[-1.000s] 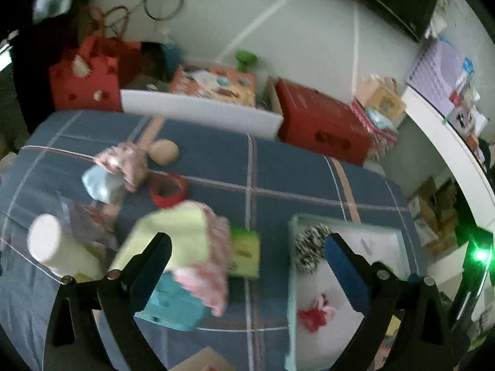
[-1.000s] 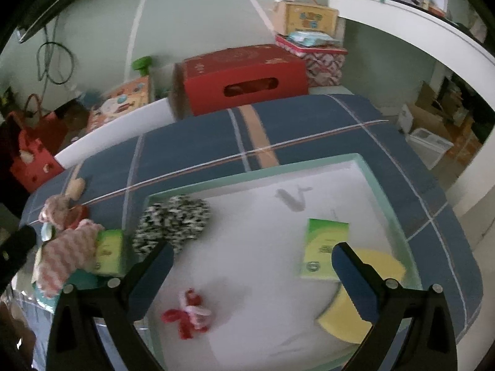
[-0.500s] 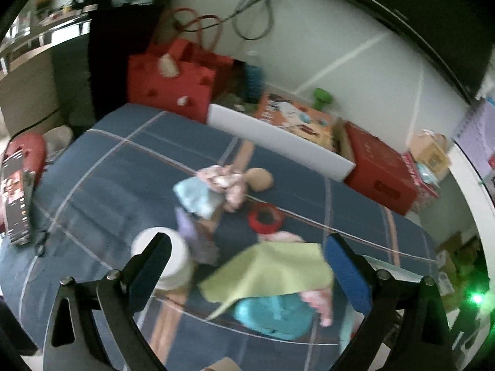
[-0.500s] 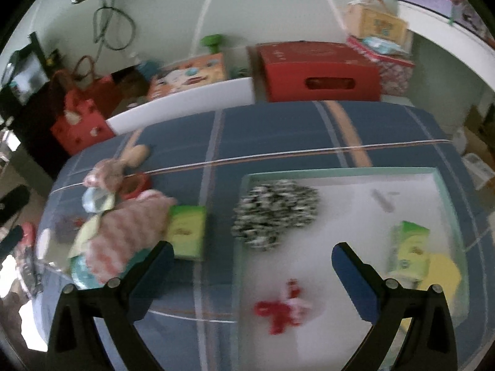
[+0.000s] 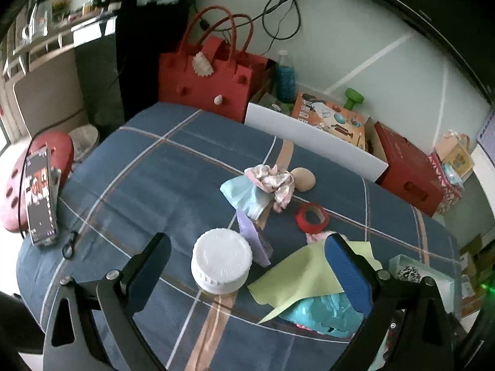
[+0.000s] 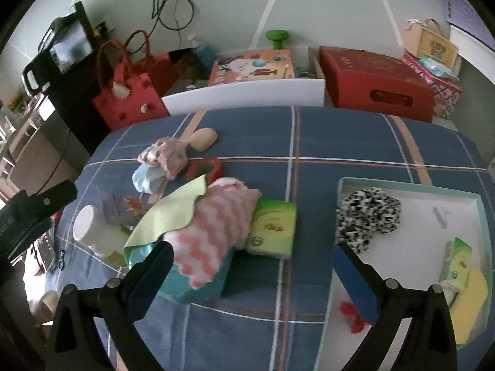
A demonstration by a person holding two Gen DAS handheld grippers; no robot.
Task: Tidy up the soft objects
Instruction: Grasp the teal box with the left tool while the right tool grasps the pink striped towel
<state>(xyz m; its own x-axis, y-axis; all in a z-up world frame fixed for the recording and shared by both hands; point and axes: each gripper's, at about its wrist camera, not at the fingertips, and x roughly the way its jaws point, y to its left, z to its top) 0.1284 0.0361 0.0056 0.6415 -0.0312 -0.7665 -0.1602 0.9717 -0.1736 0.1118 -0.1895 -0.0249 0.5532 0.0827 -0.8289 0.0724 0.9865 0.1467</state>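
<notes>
Your left gripper (image 5: 247, 270): spread, empty; yellow-green cloth (image 5: 297, 281) beside its right finger.
Your right gripper (image 6: 252, 275): spread, empty; pink-and-white towel (image 6: 216, 232) ahead-left, tray (image 6: 458, 210) ahead-right.

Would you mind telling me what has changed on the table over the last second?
Both views swung left, away from the tray and toward the pile of soft things. The left tongs now frame the white-lidded jar; the right tongs frame the pink-and-white cloth. Both stayed open and empty. Nothing was picked up or released, and the objects kept their places.
</notes>
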